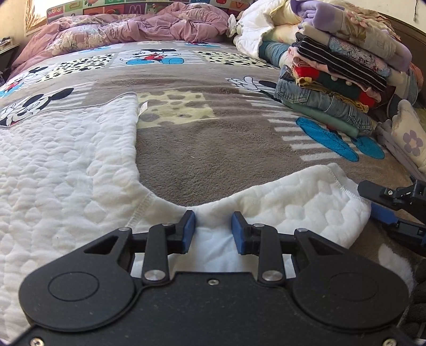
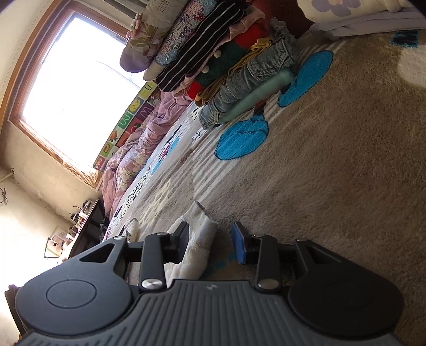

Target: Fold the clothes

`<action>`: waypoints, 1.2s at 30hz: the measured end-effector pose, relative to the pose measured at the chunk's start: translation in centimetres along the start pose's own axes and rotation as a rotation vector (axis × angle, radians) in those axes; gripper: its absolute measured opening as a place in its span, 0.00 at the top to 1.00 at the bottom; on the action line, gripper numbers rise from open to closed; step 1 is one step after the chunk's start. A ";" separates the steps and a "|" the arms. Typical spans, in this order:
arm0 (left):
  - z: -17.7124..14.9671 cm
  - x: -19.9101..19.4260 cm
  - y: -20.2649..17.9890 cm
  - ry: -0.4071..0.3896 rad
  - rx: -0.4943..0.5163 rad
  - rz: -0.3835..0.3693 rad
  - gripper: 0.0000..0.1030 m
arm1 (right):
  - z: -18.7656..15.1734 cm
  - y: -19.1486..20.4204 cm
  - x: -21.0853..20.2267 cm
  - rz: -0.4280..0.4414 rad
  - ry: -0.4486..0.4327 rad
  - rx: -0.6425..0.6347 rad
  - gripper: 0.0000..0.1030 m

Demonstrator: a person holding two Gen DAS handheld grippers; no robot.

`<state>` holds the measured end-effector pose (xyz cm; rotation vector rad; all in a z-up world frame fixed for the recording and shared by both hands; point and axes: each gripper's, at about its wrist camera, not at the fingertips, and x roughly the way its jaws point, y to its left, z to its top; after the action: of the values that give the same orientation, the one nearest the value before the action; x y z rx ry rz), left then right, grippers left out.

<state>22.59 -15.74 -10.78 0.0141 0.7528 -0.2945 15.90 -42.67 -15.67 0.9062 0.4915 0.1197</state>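
My left claw (image 1: pixel 213 230) is matte black with blue pads (image 1: pixel 189 231), silver pivot screws and round side discs; my right claw (image 2: pixel 210 241) adds a ribbed grey top.

Letter "M" legible on alphabet play mat (image 1: pixel 138 6) behind bed; other letters there unclear.

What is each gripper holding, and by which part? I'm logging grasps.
Nothing is clamped: left gripper open around the white quilted garment edge, right gripper open around its corner.
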 end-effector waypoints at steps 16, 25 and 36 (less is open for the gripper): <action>-3.3 -6.7 -2.9 -0.102 0.163 -0.003 0.37 | 0.2 -1.0 -1.5 0.061 -0.018 0.095 0.54; -6.3 -6.4 -8.3 -0.145 0.543 0.128 0.35 | 1.2 -1.6 -2.5 0.110 -0.011 0.144 0.40; -7.7 -3.7 -14.5 -0.206 0.919 0.247 0.37 | 2.4 -2.7 -3.0 0.146 0.012 0.159 0.36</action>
<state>10.99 -27.77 -12.61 0.9257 0.3530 -0.3772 14.05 -47.00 -15.47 1.0982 0.4503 0.2214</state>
